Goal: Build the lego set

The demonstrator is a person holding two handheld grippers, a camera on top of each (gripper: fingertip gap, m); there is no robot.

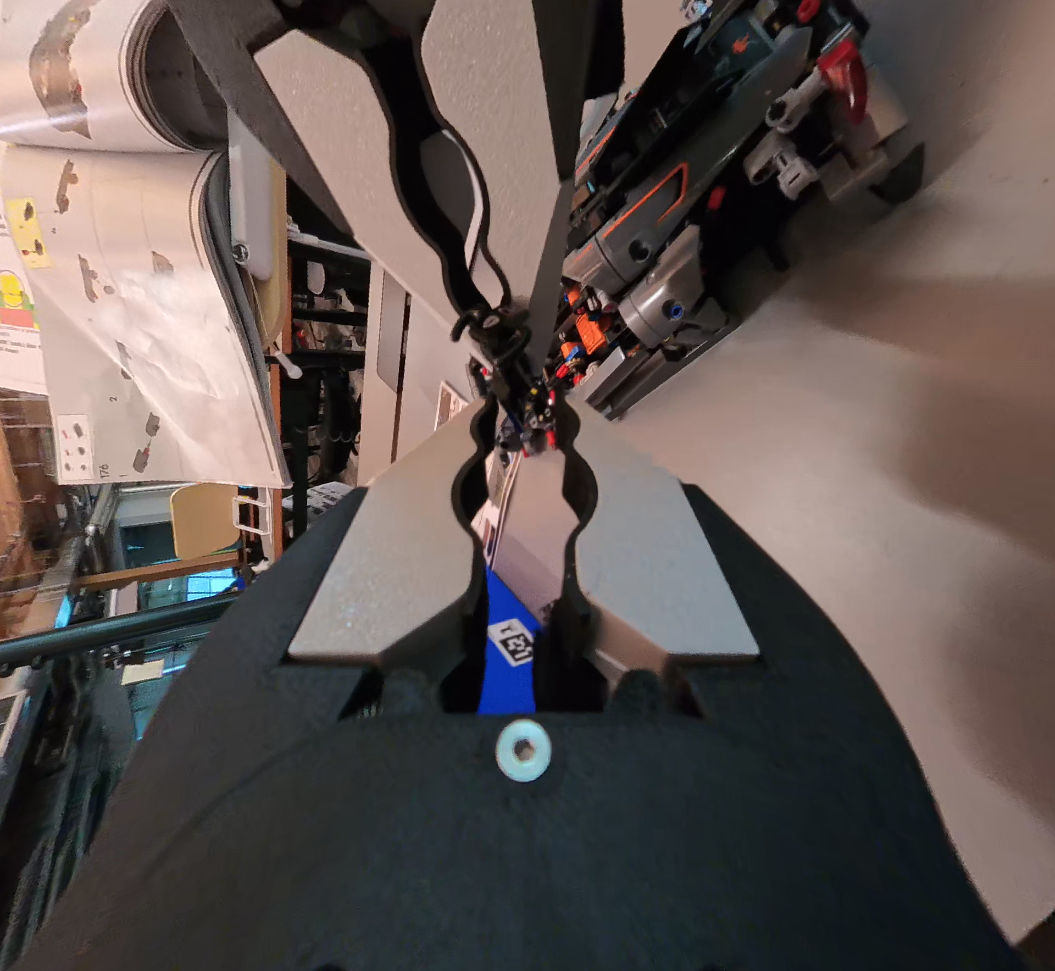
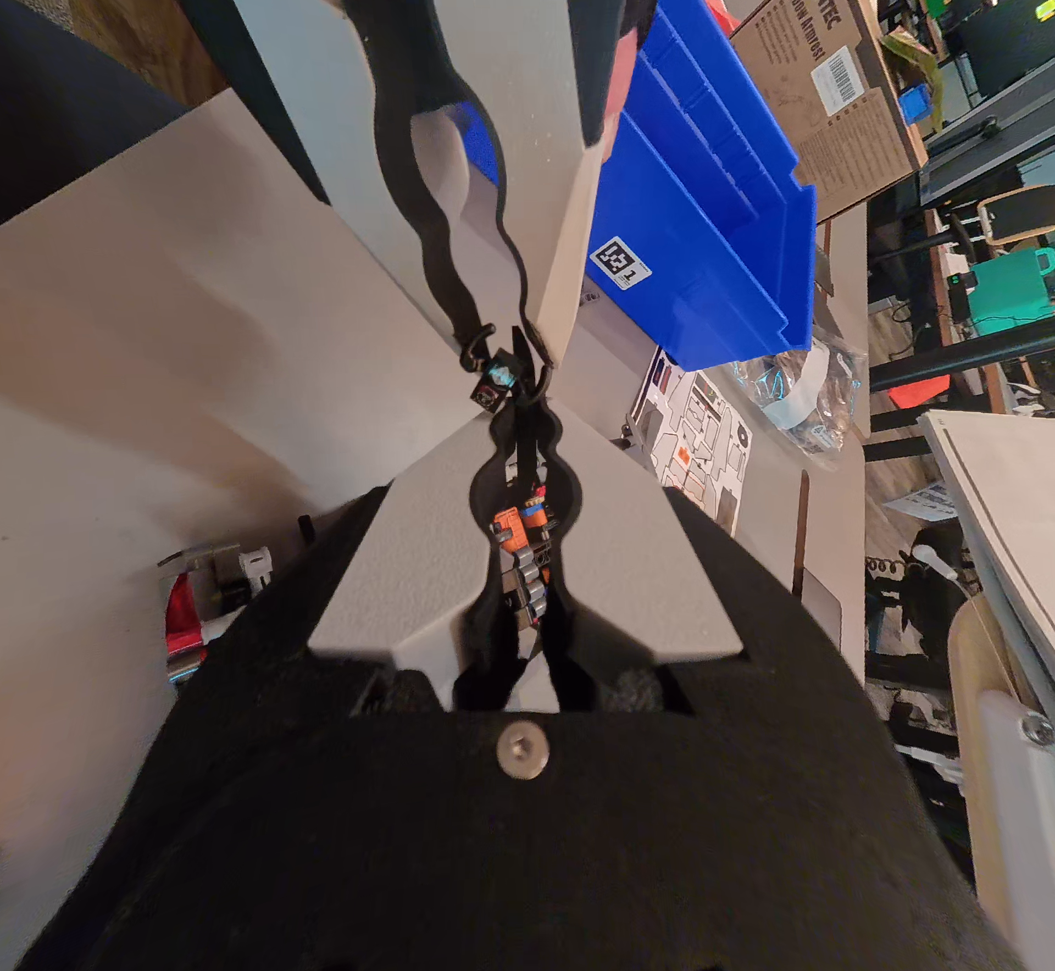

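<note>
Left wrist view: left tool (image 1: 528, 418) pinched shut on a small dark lego piece (image 1: 536, 421), tip to tip with the right tool (image 1: 502, 327)
Right tool: also clamped on that piece (image 2: 495, 381)
Car model (image 1: 736, 173): on the worktop (image 1: 856, 430), just beyond the tips, long axis running away
Around: blue bin (image 2: 702, 213), instruction booklet (image 1: 143, 315), well clear

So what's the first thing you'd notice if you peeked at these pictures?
The two grippers meeting nose to nose in the middle: the left gripper and the right gripper, both pinched around small dark lego pieces. Next, the big black and orange lego car lying on the white table right behind them. In the right wrist view, a bright blue bin stands out beyond the fingers.
</note>
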